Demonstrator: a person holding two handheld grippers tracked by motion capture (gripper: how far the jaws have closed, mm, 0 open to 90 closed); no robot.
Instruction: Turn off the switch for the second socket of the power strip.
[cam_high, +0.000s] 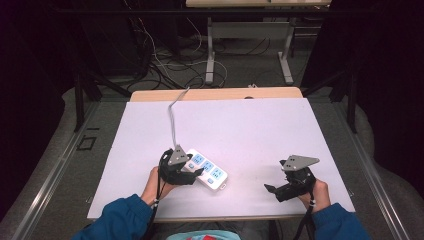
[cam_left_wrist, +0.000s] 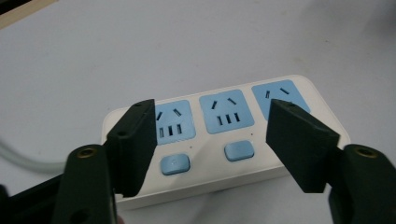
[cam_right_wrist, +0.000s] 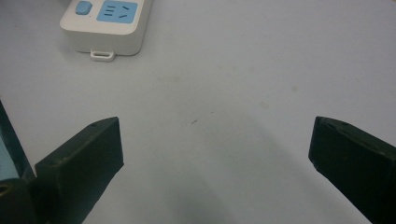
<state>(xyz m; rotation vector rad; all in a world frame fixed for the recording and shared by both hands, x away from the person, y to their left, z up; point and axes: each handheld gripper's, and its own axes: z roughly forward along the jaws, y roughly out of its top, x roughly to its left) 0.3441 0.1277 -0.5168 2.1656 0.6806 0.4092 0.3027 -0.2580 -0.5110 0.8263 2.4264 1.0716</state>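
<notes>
- A white power strip (cam_high: 210, 172) with blue sockets lies flat on the white bench (cam_high: 260, 130), near the front edge on the person's left side, its grey cord (cam_high: 172, 117) running away toward the bench's far edge.
- The left gripper (cam_left_wrist: 210, 140) hangs over the strip's cord end, its jaws apart and bracketing the strip's blue face; whether either jaw touches the casing cannot be told.
- From that gripper's own camera, one jaw sits in front of the socket nearest the cord and the other in front of the third socket, with two blue switch buttons (cam_left_wrist: 175, 164) between them.
- The right gripper (cam_high: 280, 187) rests well to the strip's right, jaws wide apart, nothing between them but bare bench.
- Its camera catches the strip's free end, a small hanging loop (cam_right_wrist: 102, 55) jutting from the casing.
- Likely risk: the jaws span the strip along its length, not across it, so a closing grip could land on the top face and slide off the smooth plastic instead of catching the sides.
- A jaw coming down between the sockets could press a switch button by accident.
- If the strip is lifted or dragged from the cord end alone, the free end may swing or pivot, and the trailing cord could tug it off line.
- With the right gripper standing well off, nothing steadies the strip's far end.
</notes>
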